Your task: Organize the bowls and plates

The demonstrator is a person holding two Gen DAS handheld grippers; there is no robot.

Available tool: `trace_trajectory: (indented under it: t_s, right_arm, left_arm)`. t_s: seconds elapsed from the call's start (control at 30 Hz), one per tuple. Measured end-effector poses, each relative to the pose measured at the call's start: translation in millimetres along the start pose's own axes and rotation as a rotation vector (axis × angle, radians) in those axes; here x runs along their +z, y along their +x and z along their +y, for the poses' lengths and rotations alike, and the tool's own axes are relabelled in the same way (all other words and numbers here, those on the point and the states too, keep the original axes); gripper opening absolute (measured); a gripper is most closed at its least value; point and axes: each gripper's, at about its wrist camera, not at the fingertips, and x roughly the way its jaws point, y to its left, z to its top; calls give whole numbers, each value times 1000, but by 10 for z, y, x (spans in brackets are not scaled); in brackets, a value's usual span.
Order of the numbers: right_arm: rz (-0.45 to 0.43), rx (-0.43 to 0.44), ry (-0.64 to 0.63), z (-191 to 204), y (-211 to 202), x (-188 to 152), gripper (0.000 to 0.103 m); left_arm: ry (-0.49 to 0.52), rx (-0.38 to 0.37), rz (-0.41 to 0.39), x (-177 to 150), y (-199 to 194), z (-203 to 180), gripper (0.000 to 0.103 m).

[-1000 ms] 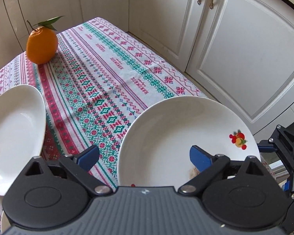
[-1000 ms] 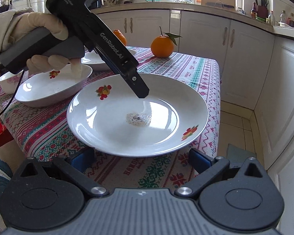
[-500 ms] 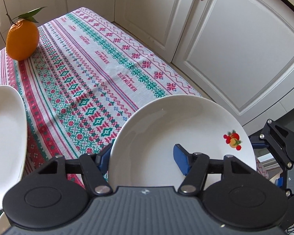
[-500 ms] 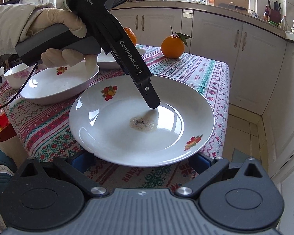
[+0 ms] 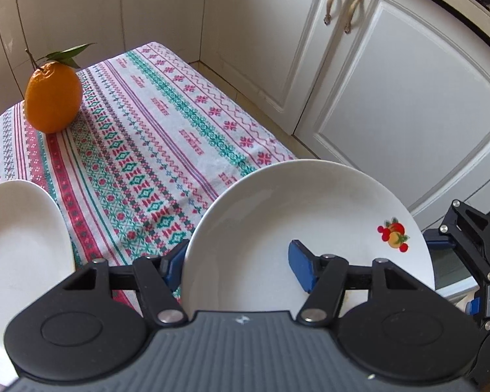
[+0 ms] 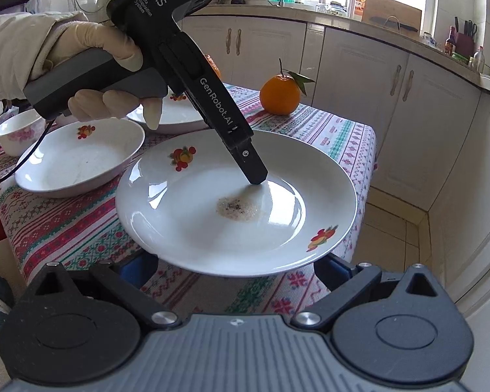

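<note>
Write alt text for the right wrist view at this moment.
The left gripper, held in a gloved hand, grips the far rim of a white plate with a crumb smear at its centre. Behind on the patterned tablecloth are a shallow bowl, another plate and an orange.

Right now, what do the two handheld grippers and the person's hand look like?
The left gripper is a black pistol-grip tool printed "DAS" and "GenRobot.AI", with a thin black cable trailing from its handle. The hand wears a cream glove and pale sleeve. Both it and the right gripper have blue fingertip pads, black linkages and a ribbed grey body.
</note>
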Motion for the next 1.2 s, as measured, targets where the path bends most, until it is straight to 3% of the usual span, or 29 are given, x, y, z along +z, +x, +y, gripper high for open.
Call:
trace_trajectory:
  t_s: [0.57,1.0,1.2]
  right_arm:
    - [33,15,8,-424,520,189,103]
    - [54,-2,29,-438,651,171,103]
    - [67,-10,52,-422,574,206,103]
  left_arm:
    - [-59,41,-17,307,376,329,63]
    - [-56,50,-46,356,447,371,64]
    - [-39,83,-83,325,343,342,80]
